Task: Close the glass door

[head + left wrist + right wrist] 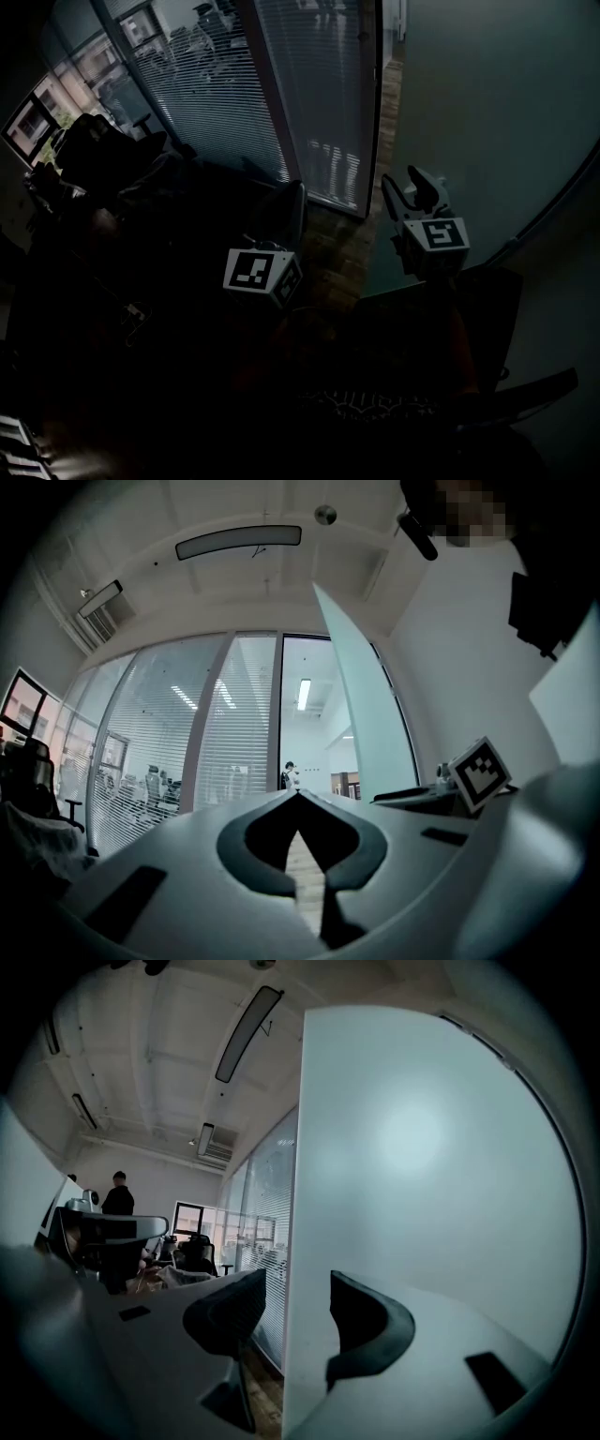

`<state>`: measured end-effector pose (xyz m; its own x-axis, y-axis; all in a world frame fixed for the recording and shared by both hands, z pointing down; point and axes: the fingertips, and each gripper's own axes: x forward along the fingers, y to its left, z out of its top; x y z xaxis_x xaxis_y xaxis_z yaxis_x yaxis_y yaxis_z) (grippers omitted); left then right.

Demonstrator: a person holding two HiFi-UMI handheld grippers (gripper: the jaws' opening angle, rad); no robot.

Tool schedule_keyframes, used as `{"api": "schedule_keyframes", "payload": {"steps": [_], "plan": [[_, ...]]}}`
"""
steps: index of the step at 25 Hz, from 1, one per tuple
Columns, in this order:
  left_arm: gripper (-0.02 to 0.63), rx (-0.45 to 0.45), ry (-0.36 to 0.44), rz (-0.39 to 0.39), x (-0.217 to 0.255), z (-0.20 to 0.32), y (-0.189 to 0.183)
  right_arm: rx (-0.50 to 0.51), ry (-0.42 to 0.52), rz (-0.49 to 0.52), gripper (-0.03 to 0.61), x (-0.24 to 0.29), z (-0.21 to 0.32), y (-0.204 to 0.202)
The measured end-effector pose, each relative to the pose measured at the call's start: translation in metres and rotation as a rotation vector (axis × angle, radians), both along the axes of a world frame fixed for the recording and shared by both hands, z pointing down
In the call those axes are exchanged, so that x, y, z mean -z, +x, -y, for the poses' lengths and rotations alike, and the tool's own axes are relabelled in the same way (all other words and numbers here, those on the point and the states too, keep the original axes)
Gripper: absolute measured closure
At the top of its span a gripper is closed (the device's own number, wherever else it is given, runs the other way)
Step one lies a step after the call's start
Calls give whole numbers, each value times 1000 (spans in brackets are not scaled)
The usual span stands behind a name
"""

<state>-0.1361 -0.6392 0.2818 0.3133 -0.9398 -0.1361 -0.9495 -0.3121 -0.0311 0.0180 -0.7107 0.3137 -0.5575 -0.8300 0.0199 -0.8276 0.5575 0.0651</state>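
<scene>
The frosted glass door [478, 122] stands open at the right of the head view, its free edge running down toward the floor. My right gripper [405, 184] is open with one jaw on each side of that edge. In the right gripper view the door [431, 1176] fills the right half. Its edge passes between the jaws of the right gripper [298, 1283], with a small gap on the left jaw's side. My left gripper [292, 192] hangs left of the door, apart from it. In its own view the left gripper [298, 799] is shut on nothing, pointing at the doorway [305, 724] and the door [366, 714].
A glass partition with blinds [216, 94] runs left of the doorway. An office chair [103, 150] and a monitor [26, 127] stand at the far left. Wooden floor [347, 246] shows below the door. A person [117, 1194] stands far off behind desks.
</scene>
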Motion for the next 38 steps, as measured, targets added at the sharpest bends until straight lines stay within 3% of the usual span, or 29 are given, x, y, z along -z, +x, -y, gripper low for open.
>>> {"api": "schedule_keyframes", "payload": {"steps": [6, 11, 15, 19, 38], "plan": [[612, 28, -1, -6, 0, 15, 2, -3, 25, -20, 380, 8, 20, 9], [612, 49, -6, -10, -2, 58, -18, -32, 3, 18, 380, 10, 83, 12], [612, 57, -5, -10, -3, 48, -15, -33, 8, 26, 380, 9, 73, 20], [612, 57, -4, -17, 1, 70, -26, -40, 5, 15, 380, 12, 93, 10], [612, -100, 20, -10, 7, 163, -22, -139, 32, -29, 380, 9, 137, 5]]}}
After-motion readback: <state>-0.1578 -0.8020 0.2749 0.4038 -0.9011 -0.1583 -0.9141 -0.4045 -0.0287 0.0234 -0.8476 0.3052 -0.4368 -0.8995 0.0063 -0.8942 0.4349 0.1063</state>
